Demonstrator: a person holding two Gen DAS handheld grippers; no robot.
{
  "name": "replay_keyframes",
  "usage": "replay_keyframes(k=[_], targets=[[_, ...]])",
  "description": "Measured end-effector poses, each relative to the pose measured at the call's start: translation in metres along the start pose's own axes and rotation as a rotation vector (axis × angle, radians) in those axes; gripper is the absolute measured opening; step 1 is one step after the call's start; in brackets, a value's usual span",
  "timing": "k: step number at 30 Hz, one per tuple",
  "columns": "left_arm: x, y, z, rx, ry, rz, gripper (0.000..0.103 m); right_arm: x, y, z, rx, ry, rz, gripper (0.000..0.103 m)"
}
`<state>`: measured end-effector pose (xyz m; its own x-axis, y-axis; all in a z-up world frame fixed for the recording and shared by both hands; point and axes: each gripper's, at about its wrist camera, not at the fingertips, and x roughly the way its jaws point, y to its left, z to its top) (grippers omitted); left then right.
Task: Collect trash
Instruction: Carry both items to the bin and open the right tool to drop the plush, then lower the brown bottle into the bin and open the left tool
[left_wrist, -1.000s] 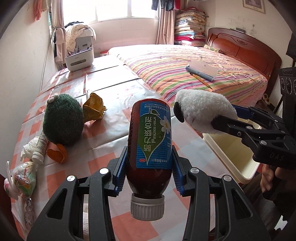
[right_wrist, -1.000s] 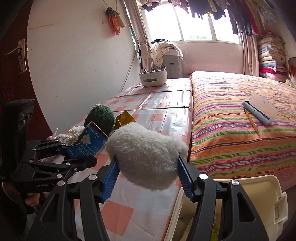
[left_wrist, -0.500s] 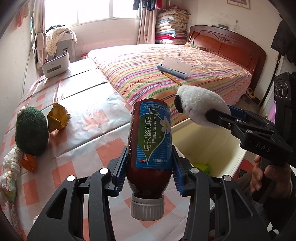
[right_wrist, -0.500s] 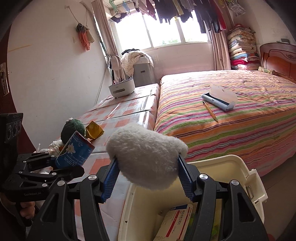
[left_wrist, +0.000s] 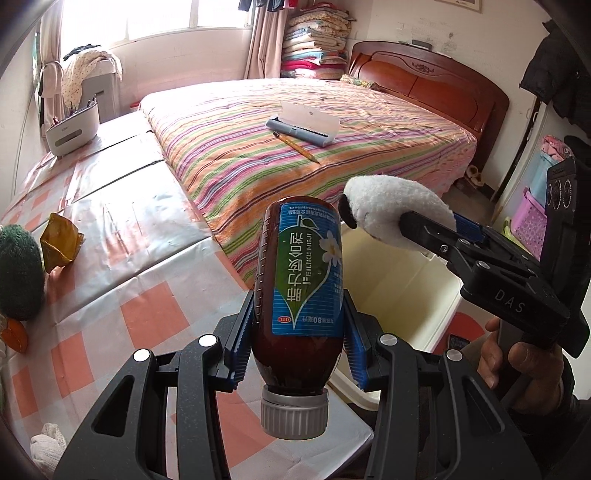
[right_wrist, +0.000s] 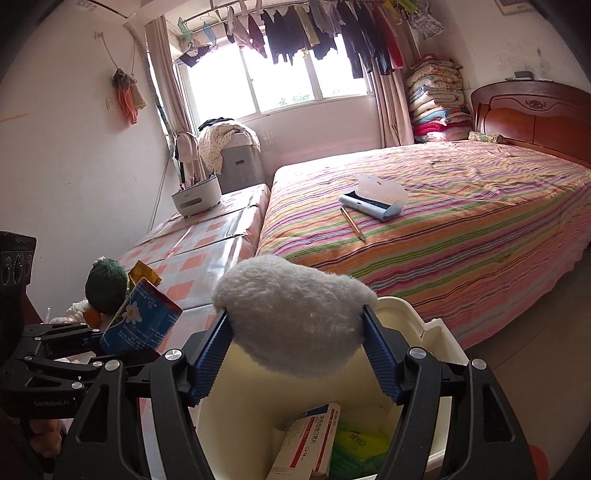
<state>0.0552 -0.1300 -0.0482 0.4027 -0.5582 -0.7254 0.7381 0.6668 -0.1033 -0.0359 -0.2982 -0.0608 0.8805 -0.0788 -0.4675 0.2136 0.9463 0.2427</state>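
Note:
My left gripper (left_wrist: 299, 306) is shut on a brown medicine bottle (left_wrist: 303, 273) with a blue and green label, held cap towards the camera over the checked table's corner. To its right my right gripper (left_wrist: 424, 225) holds a white plush toy (left_wrist: 384, 210) above the cream bin (left_wrist: 406, 295). In the right wrist view the plush toy (right_wrist: 295, 314) fills the space between the blue pads (right_wrist: 212, 354) of the right gripper (right_wrist: 295, 332). Its jaws are opening while the pads still touch the plush toy. The bin (right_wrist: 436, 328) lies directly below.
The bin holds a red and white medicine box (right_wrist: 310, 439) and a green packet (right_wrist: 354, 443). On the checked table (left_wrist: 147, 258) lie a green plush ball (left_wrist: 18, 273) and a yellow wrapper (left_wrist: 61, 243). The striped bed (left_wrist: 295, 147) stands beyond.
Both grippers swung right from over the table towards the bin, which now sits under the plush toy. The right pads stand slightly wider apart around the plush toy. The bottle grip is unchanged.

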Motion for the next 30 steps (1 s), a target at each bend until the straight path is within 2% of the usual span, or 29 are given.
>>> replay_keyframes(k=[13, 25, 30], targets=[[0.022, -0.017, 0.004, -0.006, 0.038, -0.052, 0.042, -0.027, -0.022, 0.009, 0.107, -0.157, -0.030, 0.071], [0.036, -0.047, 0.004, 0.065, 0.059, -0.088, 0.044, -0.032, -0.025, 0.011, 0.114, -0.188, -0.042, 0.071], [0.030, -0.052, 0.004, 0.084, 0.017, -0.065, 0.078, -0.033, -0.026, 0.011, 0.114, -0.190, -0.043, 0.071]])
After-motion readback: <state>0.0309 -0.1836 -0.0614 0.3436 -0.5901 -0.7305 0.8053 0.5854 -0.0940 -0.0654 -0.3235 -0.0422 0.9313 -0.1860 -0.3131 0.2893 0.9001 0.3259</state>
